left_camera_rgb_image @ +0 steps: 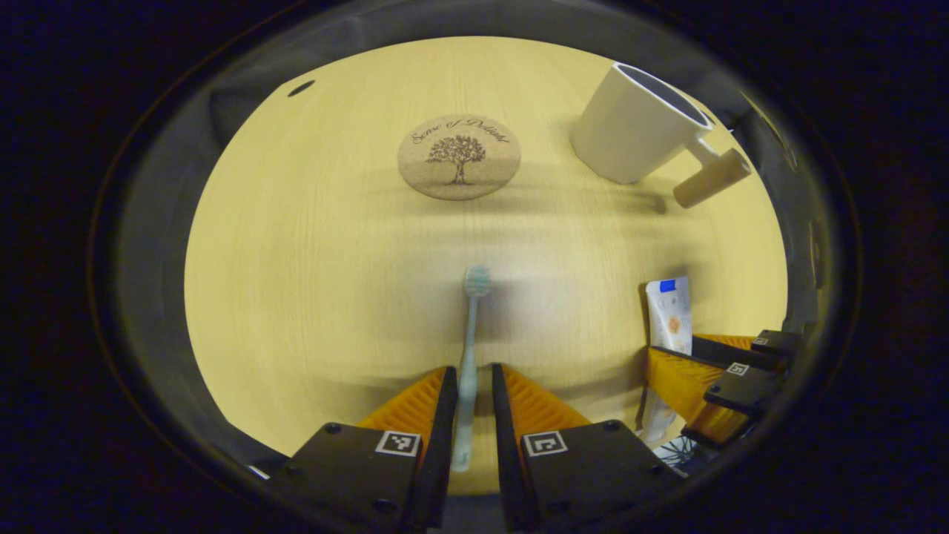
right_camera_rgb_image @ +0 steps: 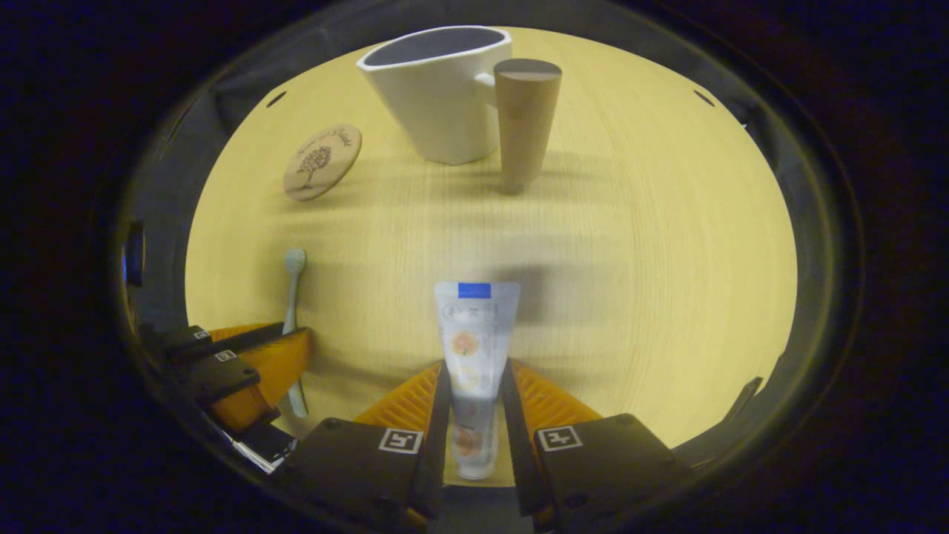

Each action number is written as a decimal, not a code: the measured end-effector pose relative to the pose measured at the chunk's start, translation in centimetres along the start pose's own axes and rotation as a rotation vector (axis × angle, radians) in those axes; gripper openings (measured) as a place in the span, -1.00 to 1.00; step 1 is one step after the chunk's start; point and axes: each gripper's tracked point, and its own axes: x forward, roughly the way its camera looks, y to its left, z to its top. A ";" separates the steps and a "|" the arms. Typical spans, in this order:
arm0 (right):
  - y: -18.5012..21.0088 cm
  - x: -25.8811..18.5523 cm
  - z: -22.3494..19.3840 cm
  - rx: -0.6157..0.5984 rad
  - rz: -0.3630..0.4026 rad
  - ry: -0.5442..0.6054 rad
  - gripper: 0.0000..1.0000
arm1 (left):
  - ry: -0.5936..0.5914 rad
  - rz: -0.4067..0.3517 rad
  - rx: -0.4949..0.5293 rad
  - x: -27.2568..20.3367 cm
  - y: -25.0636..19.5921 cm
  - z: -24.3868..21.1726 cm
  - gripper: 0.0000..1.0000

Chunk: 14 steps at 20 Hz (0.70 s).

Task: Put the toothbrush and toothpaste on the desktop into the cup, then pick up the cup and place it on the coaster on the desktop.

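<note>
pale wood worktop [left_camera_rgb_image: 311, 245] carries the cup [right_camera_rgb_image: 437, 96] and coaster [left_camera_rgb_image: 458, 156] at the far side. left gripper [left_camera_rgb_image: 468, 393] fingers sit narrowly around the toothbrush [left_camera_rgb_image: 470, 341]; right gripper [right_camera_rgb_image: 474, 393] fingers close on the toothpaste [right_camera_rgb_image: 474, 334]. whether both fingers press each item, i cannot tell. best to lift each level, then tip it end-first over the cup's mouth.

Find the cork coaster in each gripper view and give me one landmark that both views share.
Left gripper view: the coaster lies at upper centre on the desktop, beyond the toothbrush, left of the cup.
Right gripper view: the coaster sits at upper left, left of the cup.
Shared landmark: the white cup with its wooden handle, to the coaster's right in both.
</note>
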 end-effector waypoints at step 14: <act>-0.4 -0.1 0.2 -0.037 0.133 -0.093 -0.56 | -0.075 -0.042 -0.017 -0.7 -0.3 0.0 -0.84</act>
